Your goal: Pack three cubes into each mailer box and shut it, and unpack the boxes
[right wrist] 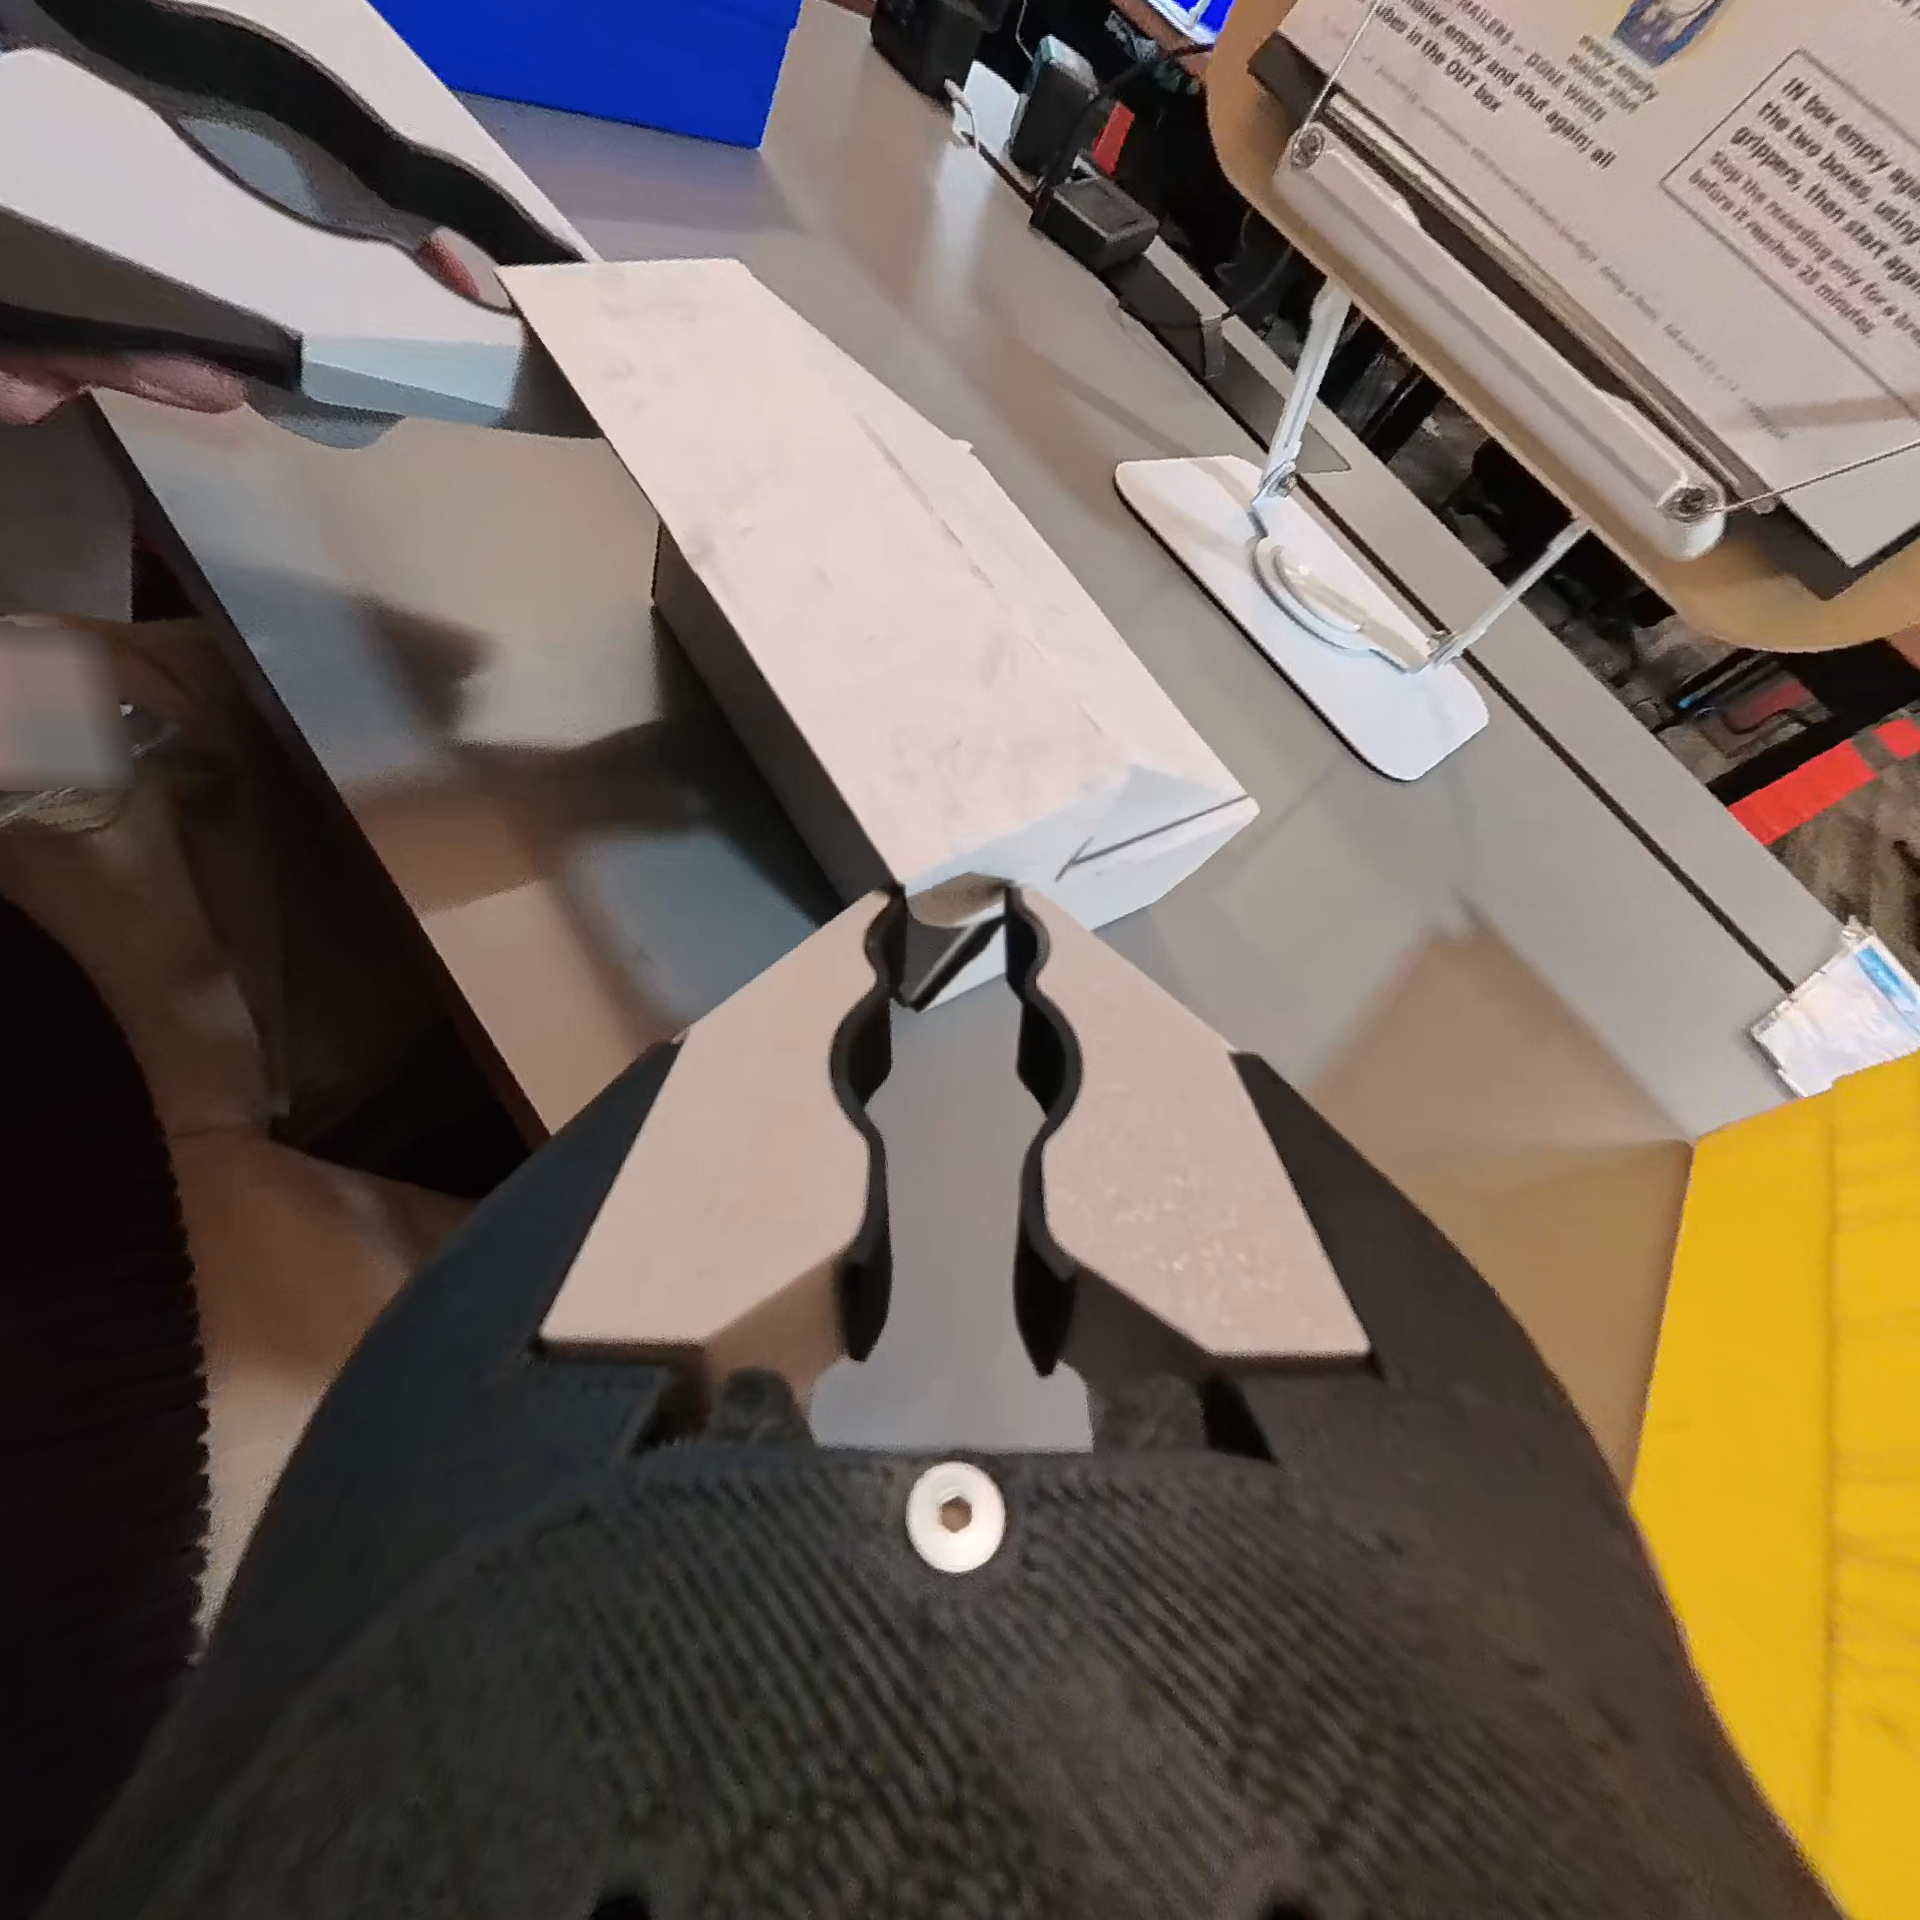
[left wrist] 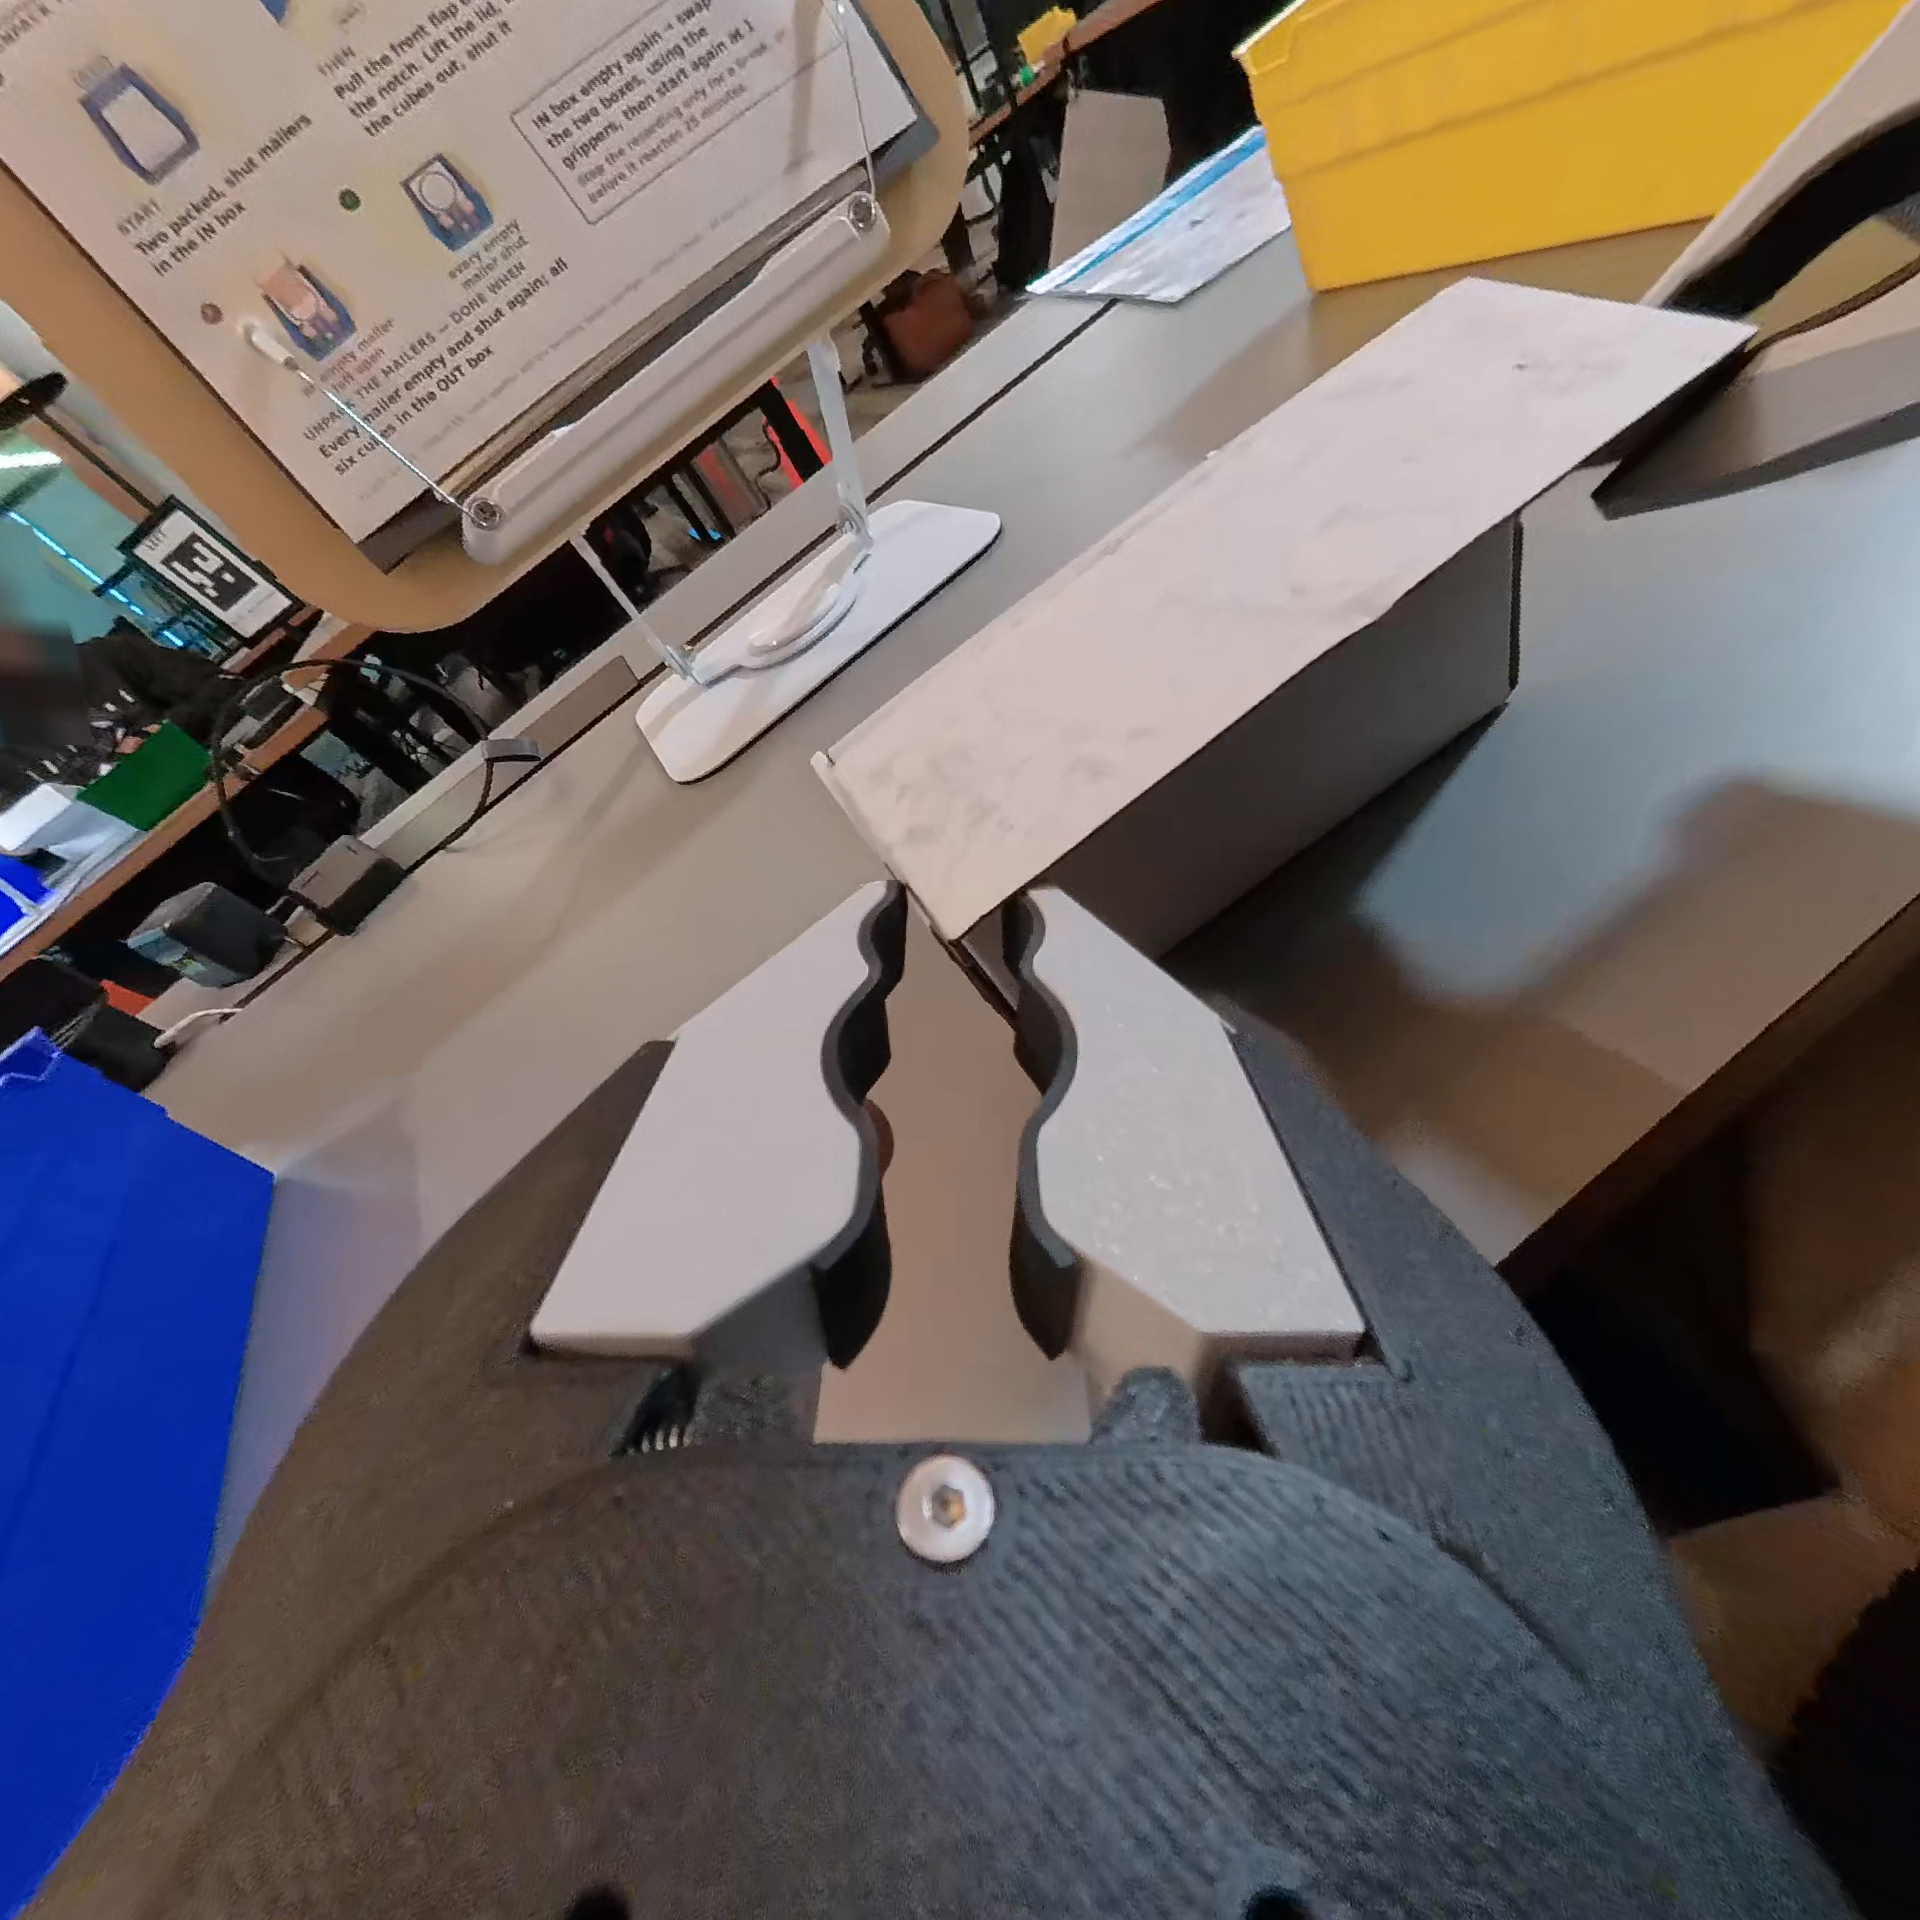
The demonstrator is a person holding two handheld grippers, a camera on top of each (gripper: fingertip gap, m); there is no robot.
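A white mailer box lies with its lid down on the grey table. My left gripper is at one end of it, jaws nearly together, with a lid corner between the tips. My right gripper is at the opposite end of the box, jaws nearly together on the corner by the front flap. Each gripper's finger shows at the far end in the other's view: the right one's and the left one's. No cubes are in view.
A yellow bin stands beyond the box on the right side. A blue bin is on the left. An instruction sheet on a white stand is behind the box. Chargers and cables lie along the table's back edge.
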